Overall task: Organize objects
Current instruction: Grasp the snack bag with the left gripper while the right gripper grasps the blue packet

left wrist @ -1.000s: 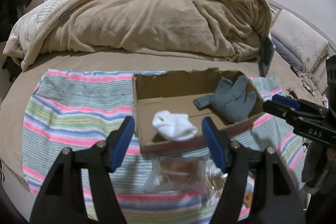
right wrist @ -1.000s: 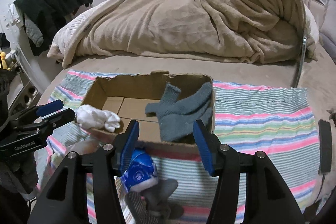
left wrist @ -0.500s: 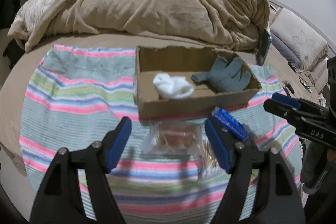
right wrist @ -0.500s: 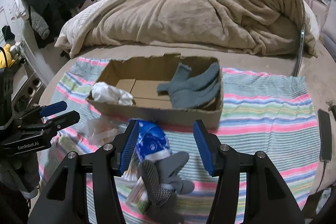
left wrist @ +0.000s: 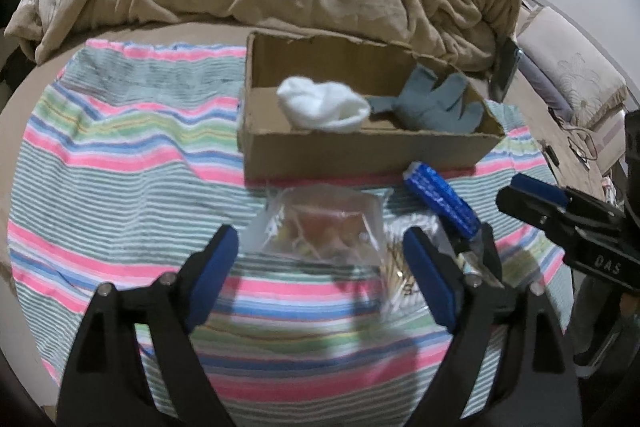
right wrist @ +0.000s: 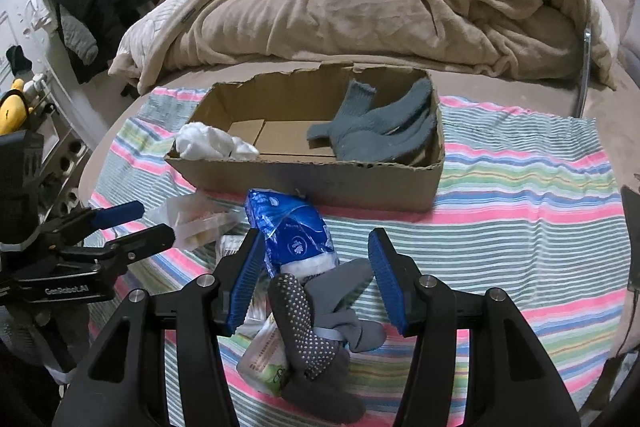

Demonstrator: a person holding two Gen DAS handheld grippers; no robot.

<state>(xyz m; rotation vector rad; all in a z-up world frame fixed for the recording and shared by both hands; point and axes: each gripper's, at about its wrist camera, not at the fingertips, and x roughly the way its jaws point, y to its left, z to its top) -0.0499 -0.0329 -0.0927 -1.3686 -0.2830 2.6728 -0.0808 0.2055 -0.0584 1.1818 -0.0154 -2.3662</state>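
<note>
Now mid-sort, by the look of it. Cardboard box (left wrist: 360, 155) on the striped cloth (left wrist: 120, 167) spread over the bed, already holding a white bundle of soft cloth (left wrist: 324, 103) at its left end and slate-blue knitted socks (left wrist: 432, 103) at its right. Left to go, loose along the cloth's near edge in front of the box: a clear crinkly plastic bag (left wrist: 320, 223), a glossy blue packet (right wrist: 292, 235), and grey socks with grip dots (right wrist: 320, 327).

Left hand-held gripper (left wrist: 322, 243): wide, jaws having just been opening, tilted down over the clear bag. Bag between the blue pads but not pressed; nothing held. Right hand-held gripper (right wrist: 316, 247): about half open and empty, set over the grey socks, with the blue packet just beside its left pad.

Next, probably: lower onto the bag, close gently, lift it over the box's front wall. Calls for care, given slippery film, limp and shapeless, likely to slide or sag. Better to pinch a bunched fold than a flat face. Socks softer and thicker, easier to bite, with rubbery dots likely helping the grip.
</note>
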